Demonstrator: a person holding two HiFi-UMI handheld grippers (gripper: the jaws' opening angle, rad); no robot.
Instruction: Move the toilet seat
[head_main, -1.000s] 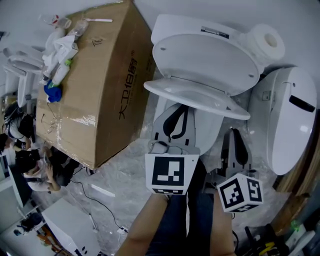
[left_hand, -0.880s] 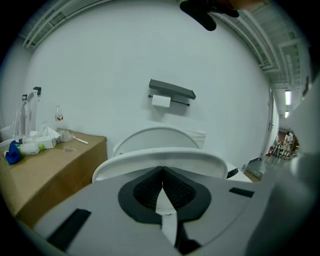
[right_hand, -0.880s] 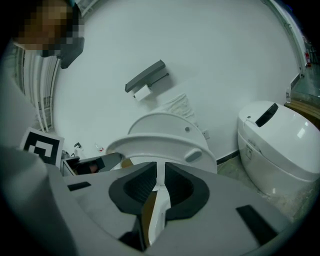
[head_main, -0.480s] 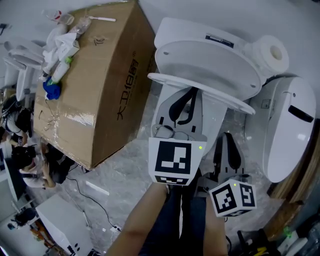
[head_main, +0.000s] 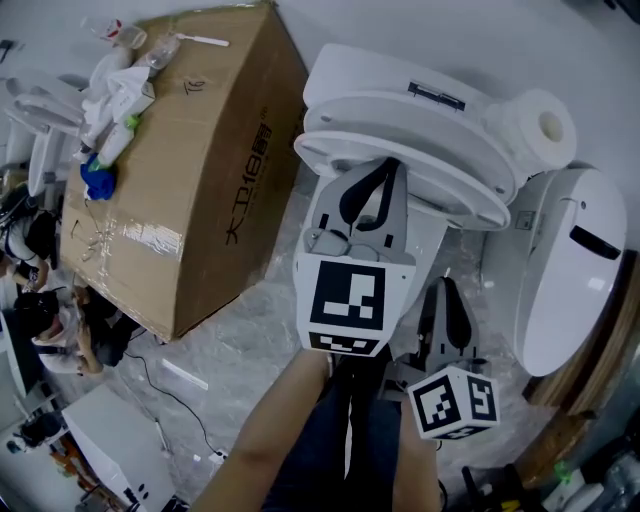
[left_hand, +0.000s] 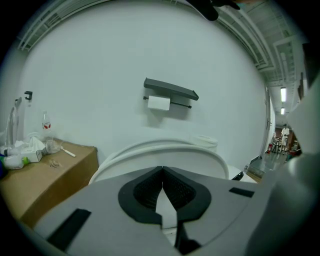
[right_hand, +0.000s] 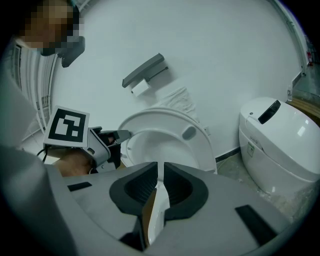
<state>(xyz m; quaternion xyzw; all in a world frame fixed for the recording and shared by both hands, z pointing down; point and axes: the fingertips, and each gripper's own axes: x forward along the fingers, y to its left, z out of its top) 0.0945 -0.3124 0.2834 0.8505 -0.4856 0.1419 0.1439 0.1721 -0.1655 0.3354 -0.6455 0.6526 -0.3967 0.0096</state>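
Note:
The white toilet seat (head_main: 330, 152) stands raised, close against the lid (head_main: 400, 110) behind it. My left gripper (head_main: 385, 166) is shut with nothing between its jaws, and its tips rest on the seat's front rim. In the left gripper view the seat's white arc (left_hand: 165, 149) fills the space just past the left gripper (left_hand: 162, 170). The right gripper view shows the raised seat (right_hand: 165, 142) with the left gripper (right_hand: 112, 137) at its left edge. My right gripper (head_main: 447, 285) hangs back, low beside the bowl (head_main: 432, 245), shut and holding nothing; its tips (right_hand: 160, 172) point at the toilet.
A large cardboard box (head_main: 190, 170) with bottles and tissues on top stands left of the toilet. A second white toilet (head_main: 570, 270) stands at the right. A paper roll (head_main: 540, 125) sits by the tank. A wall shelf with paper (left_hand: 167, 95) hangs above.
The seat has swung up from a half-raised tilt to nearly flat against the lid, with my left gripper moving forward under it. The right gripper has stayed put.

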